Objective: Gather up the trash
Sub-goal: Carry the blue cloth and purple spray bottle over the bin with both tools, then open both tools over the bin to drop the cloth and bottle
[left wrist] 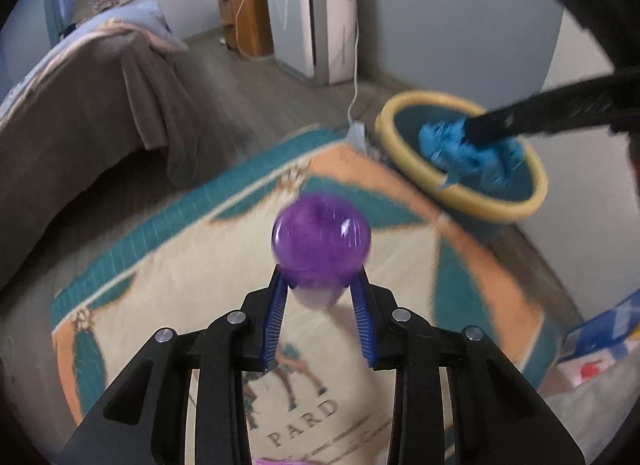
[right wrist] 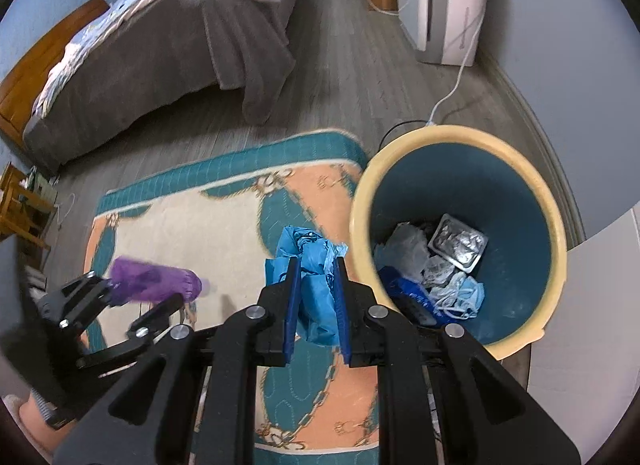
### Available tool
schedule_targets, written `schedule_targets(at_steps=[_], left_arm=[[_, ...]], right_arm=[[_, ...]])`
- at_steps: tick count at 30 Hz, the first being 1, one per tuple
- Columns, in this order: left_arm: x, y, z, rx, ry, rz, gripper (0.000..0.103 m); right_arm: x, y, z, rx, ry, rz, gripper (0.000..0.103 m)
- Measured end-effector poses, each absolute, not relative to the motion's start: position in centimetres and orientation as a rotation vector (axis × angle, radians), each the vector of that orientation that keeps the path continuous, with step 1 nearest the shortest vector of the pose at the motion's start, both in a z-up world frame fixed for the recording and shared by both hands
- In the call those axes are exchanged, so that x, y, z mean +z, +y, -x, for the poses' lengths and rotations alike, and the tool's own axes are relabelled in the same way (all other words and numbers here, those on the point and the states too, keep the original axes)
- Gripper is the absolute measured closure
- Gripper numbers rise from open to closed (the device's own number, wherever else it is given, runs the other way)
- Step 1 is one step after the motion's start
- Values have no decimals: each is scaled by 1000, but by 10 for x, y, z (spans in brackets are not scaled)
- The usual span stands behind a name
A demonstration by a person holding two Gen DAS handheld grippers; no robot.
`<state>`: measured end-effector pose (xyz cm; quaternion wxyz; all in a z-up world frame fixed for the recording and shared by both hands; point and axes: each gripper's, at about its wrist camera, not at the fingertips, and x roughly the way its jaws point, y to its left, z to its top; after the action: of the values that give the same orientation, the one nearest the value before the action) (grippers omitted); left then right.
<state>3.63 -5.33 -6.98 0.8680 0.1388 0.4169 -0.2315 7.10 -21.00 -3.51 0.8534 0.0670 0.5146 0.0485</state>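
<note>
My left gripper (left wrist: pixel 320 281) is shut on a purple plastic bottle (left wrist: pixel 320 243), held above the rug; it also shows in the right wrist view (right wrist: pixel 156 279) at the lower left. My right gripper (right wrist: pixel 316 265) is shut on a crumpled blue plastic bag (right wrist: pixel 310 261), just left of the bin's rim. In the left wrist view the blue bag (left wrist: pixel 468 149) hangs over the bin's mouth. The bin (right wrist: pixel 556 233) is teal with a yellow rim (left wrist: pixel 404 105) and holds a foil blister pack (right wrist: pixel 458 243), white wrappers and a blue mask.
A patterned teal, peach and cream rug (right wrist: pixel 192 233) covers the floor. A bed (right wrist: pixel 168 41) with a grey cover stands at the far left. A white appliance (right wrist: pixel 452 1) and its cable stand by the far wall. A blue box (left wrist: pixel 600 333) lies at the right.
</note>
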Motion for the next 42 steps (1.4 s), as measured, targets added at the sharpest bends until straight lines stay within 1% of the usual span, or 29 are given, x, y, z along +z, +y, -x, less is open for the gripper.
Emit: schedule_targets(at_steps=[7,14,20,27,39,40,41,42], left_arm=[[-48,-84,-37,-522,861,-290,70],[-44,-128,-58,-576,887,-310,70],[-51,-175,-78,-631,926,-317,70],[-51,-208,-92,-656,912,-284,69],[-65,-216,-99,-637,929,-300,69],[-65,-215,-99,-630,926,-301,65],[-63,-212,-99,-625,917,-297,58],[-61,-209,-99,-621,907,-290,53]], right_arm=[[-29,-261,-75,3,1023,-212,87],[-45,-328,-73,-143,1014,-353,87],[-63,-362,-70,-221,1025,-445,87],[-66,-367,-69,-225,1024,-468,87],[-67,-361,-72,-214,1030,-441,86],[-67,-360,-73,-213,1027,-435,85],[-67,-359,-74,-214,1027,-431,82],[-67,-358,-74,-216,1028,-424,73]])
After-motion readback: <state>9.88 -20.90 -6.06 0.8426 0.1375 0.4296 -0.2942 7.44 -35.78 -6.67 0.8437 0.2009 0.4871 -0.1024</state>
